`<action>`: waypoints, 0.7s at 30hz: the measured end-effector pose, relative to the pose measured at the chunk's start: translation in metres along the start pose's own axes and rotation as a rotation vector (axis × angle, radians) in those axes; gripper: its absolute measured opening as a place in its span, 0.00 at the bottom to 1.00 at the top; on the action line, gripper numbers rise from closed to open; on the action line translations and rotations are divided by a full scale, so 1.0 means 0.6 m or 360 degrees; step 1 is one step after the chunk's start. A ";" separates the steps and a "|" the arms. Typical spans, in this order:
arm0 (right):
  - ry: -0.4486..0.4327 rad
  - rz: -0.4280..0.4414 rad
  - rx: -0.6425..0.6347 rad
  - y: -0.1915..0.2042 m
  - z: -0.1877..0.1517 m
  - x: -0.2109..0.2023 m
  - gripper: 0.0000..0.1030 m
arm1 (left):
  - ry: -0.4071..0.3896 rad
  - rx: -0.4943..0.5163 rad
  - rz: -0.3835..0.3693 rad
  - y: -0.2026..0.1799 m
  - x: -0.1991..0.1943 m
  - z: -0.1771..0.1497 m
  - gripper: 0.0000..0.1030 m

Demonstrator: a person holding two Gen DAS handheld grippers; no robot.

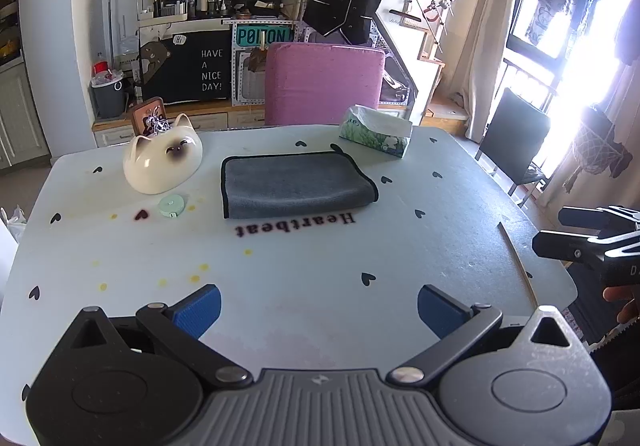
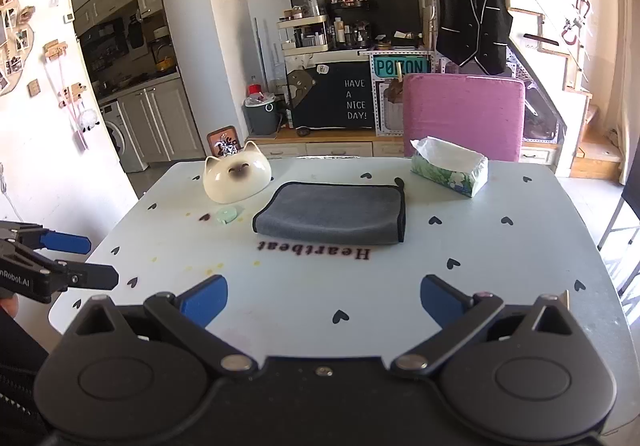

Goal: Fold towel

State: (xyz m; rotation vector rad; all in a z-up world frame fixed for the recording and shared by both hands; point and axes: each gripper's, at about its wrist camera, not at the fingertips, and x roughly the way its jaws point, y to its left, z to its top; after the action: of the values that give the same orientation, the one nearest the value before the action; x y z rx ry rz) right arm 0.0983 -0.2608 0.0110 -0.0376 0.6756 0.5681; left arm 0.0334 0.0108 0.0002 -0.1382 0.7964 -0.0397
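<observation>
My left gripper [image 1: 318, 310] hangs over the near edge of the table [image 1: 304, 266] with its blue pads spread wide and nothing between them, and my right gripper [image 2: 324, 300] sits the same way beside it, fingers wide apart and empty. Out past both of them the grey towel [image 1: 296, 184] lies folded flat near the middle of the table, just beyond the "Heartbeat" lettering [image 1: 296, 224]. A cat-shaped ceramic bowl [image 1: 162, 162] and a small green tape measure [image 1: 171, 205] sit to its left, and a tissue box [image 1: 376, 130] stands behind it to the right, near the pink chair [image 1: 322, 84].
</observation>
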 end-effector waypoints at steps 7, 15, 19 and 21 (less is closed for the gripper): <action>0.0009 0.0005 -0.0007 0.003 -0.004 -0.001 1.00 | -0.0003 -0.0021 0.0010 0.003 -0.003 -0.002 1.00; 0.0022 0.0013 -0.0018 0.005 -0.003 0.002 1.00 | -0.0003 -0.0022 0.0014 0.003 -0.003 0.000 1.00; 0.0024 0.0013 -0.0017 0.006 -0.005 0.003 1.00 | -0.0001 -0.0025 0.0012 0.003 -0.003 0.000 1.00; 0.0027 0.0014 -0.0016 0.006 -0.006 0.003 1.00 | -0.0002 -0.0025 0.0012 0.004 -0.003 0.000 1.00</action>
State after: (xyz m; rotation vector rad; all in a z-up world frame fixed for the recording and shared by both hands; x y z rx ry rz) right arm 0.0956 -0.2573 0.0076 -0.0492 0.6898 0.5805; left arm 0.0320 0.0130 0.0012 -0.1500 0.7963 -0.0263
